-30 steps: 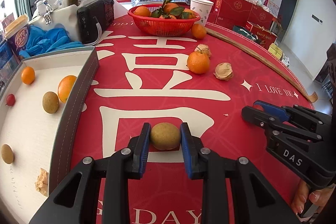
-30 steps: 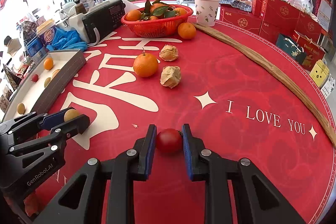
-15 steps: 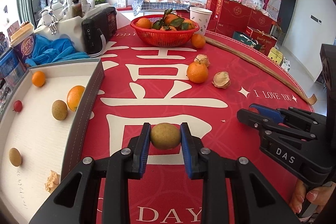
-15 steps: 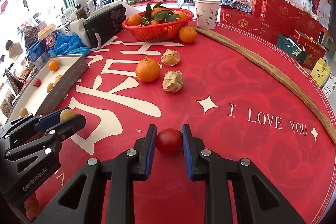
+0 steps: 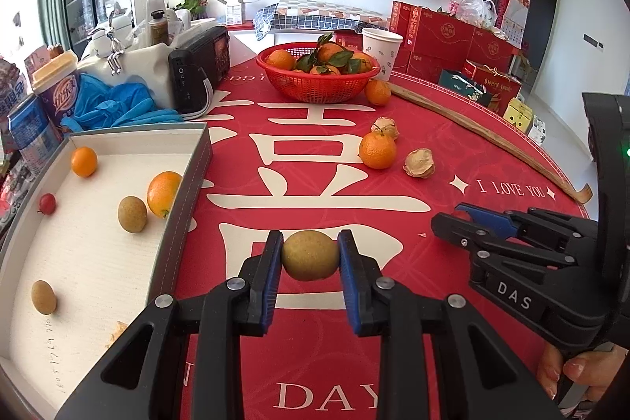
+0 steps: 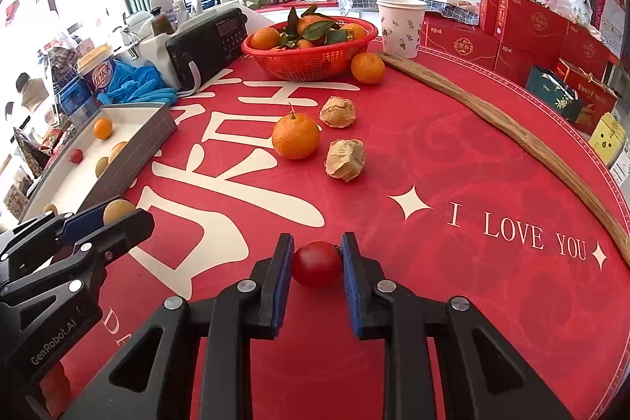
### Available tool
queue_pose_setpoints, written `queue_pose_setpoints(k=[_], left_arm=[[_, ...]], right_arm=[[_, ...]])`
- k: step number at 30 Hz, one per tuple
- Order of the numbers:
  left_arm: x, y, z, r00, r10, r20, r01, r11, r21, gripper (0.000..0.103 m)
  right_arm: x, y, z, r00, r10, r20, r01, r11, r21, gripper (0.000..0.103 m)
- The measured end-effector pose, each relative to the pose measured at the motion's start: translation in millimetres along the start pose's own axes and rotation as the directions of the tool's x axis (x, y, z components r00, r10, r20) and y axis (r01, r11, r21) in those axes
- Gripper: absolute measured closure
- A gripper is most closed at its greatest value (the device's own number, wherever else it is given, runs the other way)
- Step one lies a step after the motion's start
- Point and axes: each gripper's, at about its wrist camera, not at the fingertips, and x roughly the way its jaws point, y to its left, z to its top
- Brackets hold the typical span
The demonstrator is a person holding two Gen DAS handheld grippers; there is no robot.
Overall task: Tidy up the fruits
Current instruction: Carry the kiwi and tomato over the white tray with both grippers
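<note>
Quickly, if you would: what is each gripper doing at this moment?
Left gripper: closed on a brownish-green round fruit.
Right gripper: closed on a small red tomato.

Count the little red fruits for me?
2. One sits in the tray, far left. The right gripper holds the other. More may be hidden.

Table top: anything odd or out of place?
A long rough wooden strip lies across the red tablecloth, unrelated to fruit. Two dry papery husks sit beside the loose orange. Nothing spilled or damaged.
</note>
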Motion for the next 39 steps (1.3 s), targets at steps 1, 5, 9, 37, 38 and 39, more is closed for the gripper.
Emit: queue_pose_setpoints(k=[1,5,9,37,38,39], left_arm=[[-1,1,0,1.000,0.001,0.002,-0.001,1.000,-0.002,0.072],[-4,5,2,1.000,0.005,0.012,-0.005,1.000,-0.013,0.072],[-8,10,3,1.000,0.011,0.025,-0.010,1.000,-0.022,0.072],[-28,76,7,0.989,0.124,0.082,-0.109,0.980,-0.164,0.072],[-28,81,7,0.988,0.133,0.082,-0.117,0.978,-0.174,0.072],[-28,86,7,0.987,0.141,0.081,-0.125,0.975,-0.185,0.072]], right_arm=[[0,1,0,1.000,0.001,0.000,-0.001,1.000,-0.001,0.078],[1,5,1,1.000,0.009,0.003,-0.009,1.000,-0.006,0.078],[2,9,2,1.000,0.016,0.005,-0.015,1.000,-0.012,0.078],[-4,58,19,0.991,0.122,0.057,-0.117,0.990,-0.074,0.078],[-5,63,20,0.990,0.126,0.061,-0.121,0.989,-0.084,0.078],[-4,69,21,0.989,0.131,0.061,-0.125,0.988,-0.095,0.078]])
